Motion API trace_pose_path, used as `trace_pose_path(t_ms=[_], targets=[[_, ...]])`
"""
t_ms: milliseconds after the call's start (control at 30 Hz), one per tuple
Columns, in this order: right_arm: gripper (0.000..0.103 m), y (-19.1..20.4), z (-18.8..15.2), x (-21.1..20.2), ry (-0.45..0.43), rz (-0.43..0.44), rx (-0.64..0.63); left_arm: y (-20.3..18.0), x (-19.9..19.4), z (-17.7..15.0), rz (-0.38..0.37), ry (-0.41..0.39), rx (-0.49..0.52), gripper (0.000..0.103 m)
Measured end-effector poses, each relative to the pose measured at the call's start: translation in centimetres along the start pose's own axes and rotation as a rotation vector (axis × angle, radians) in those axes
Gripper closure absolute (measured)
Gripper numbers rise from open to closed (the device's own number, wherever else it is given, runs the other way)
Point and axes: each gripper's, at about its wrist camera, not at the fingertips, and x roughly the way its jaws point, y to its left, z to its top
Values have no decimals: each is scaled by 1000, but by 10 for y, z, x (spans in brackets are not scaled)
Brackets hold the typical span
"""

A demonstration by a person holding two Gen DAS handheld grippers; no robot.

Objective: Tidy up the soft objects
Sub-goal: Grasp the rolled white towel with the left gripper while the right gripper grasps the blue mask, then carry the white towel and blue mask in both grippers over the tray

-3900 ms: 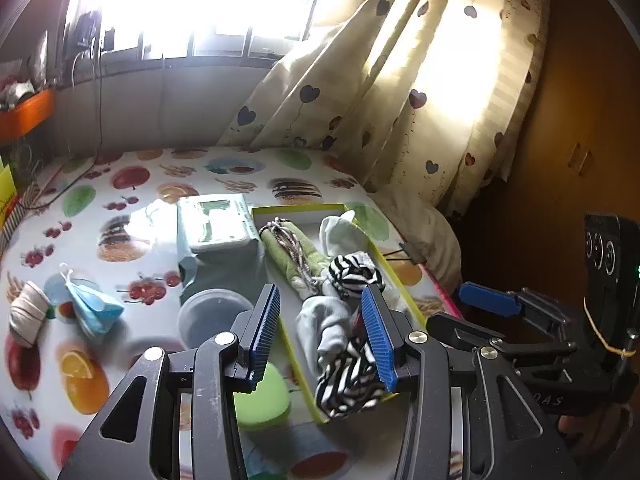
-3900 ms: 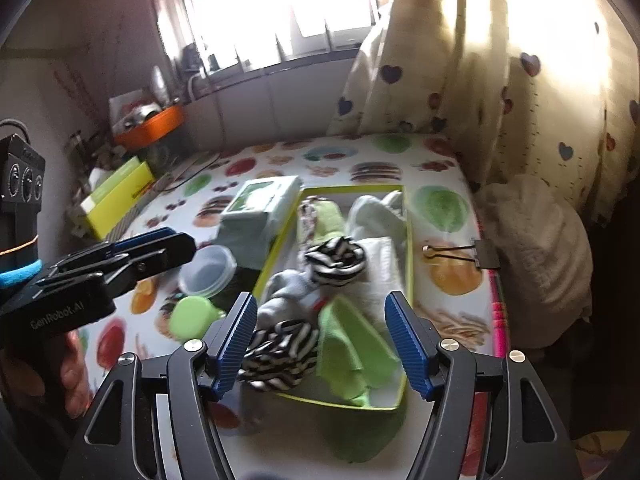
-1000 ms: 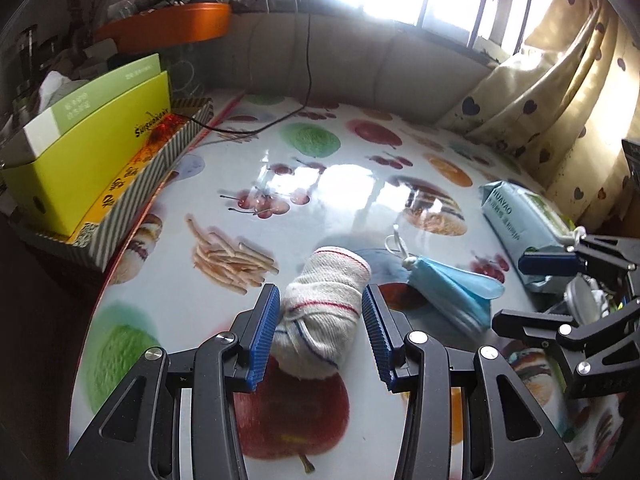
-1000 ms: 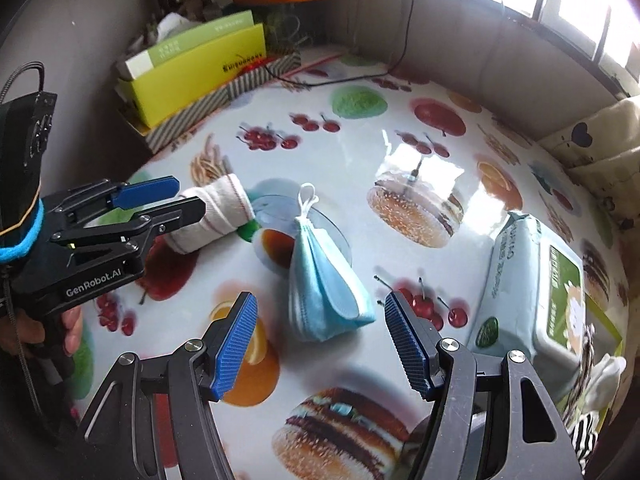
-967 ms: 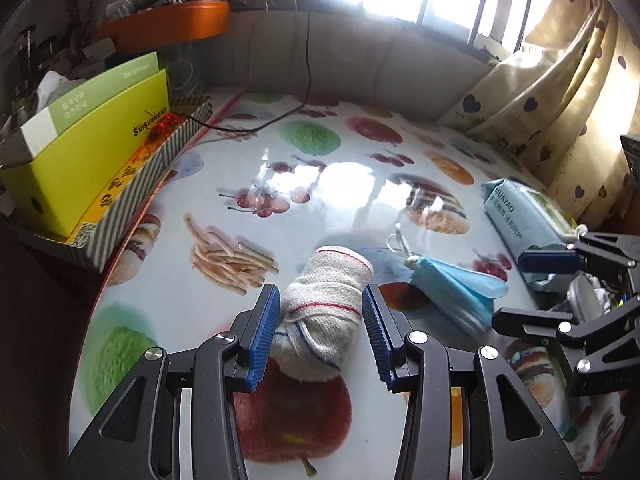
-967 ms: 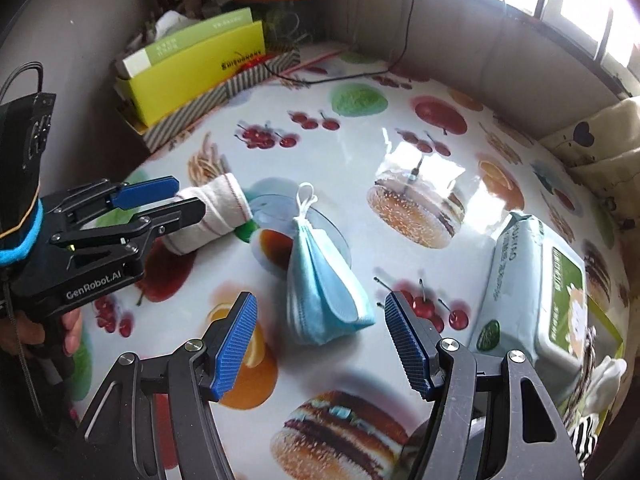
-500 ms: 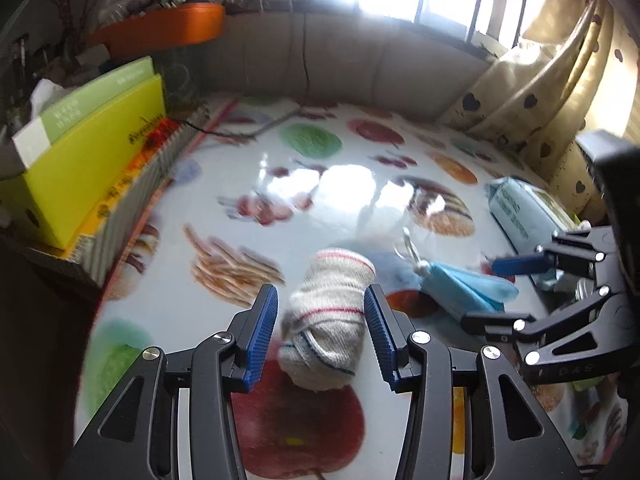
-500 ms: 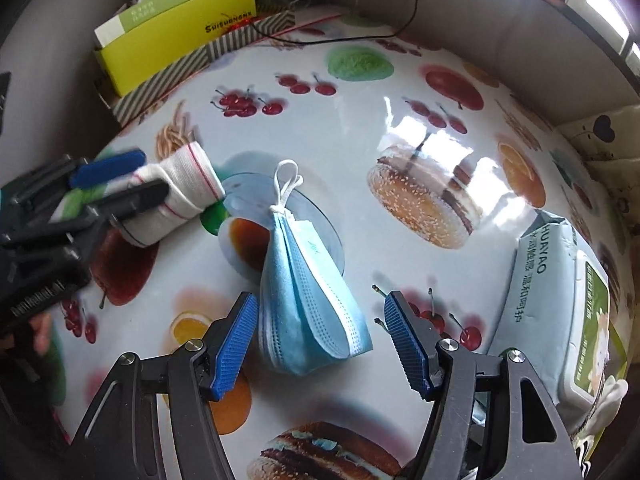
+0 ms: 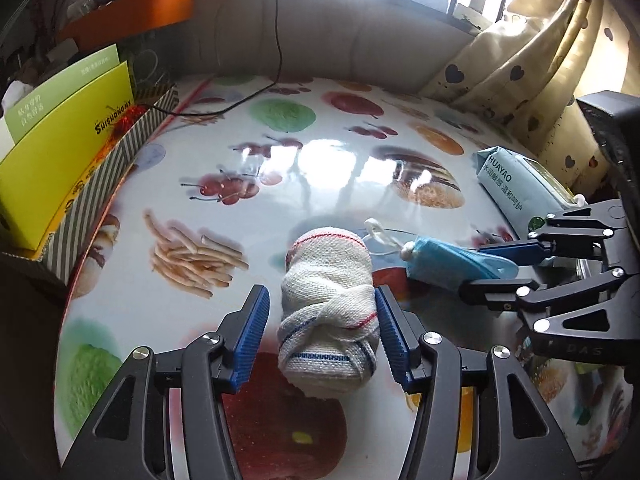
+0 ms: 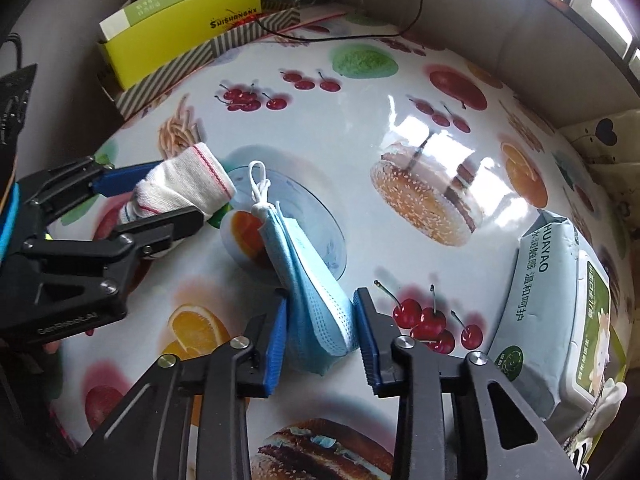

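Right tongs point(image 10: 320, 334) now narrower around mask point(image 10: 316, 312)

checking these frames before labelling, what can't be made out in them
- Left wrist view: the far end of the blue face mask is hidden behind the right gripper, whose jaws are closing around it.
- Right wrist view: the near end of the rolled white cloth is hidden behind the left gripper, whose jaws are opening.
- Right wrist view: the wet wipes pack is cut off by the frame edge.
- Both views: the small print on the pack is too small to read.
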Motion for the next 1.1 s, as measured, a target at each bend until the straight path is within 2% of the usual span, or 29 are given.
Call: trace_pose_path(t_ms=[100, 133, 267, 567, 867, 1100], targets=[[77, -1, -1, -3, -9, 2, 8, 0, 3, -3, 5, 18, -14, 50], [79, -1, -3, -5, -12, 4, 9, -1, 3, -5, -1, 22, -17, 57], [79, -2, -8, -15, -36, 13, 24, -8, -7, -10, -2, 11, -28, 57], [79, -3, -31, -56, -128, 42, 65, -34, -54, -22, -25, -68, -73, 57], [79, -1, -78, -117, -253, 68, 99, -79, -96, -36, -64, -119, -58, 57], [79, -15, -118, -153, -312, 46, 140, -119, -117, -38, -124, -148, -16, 57]])
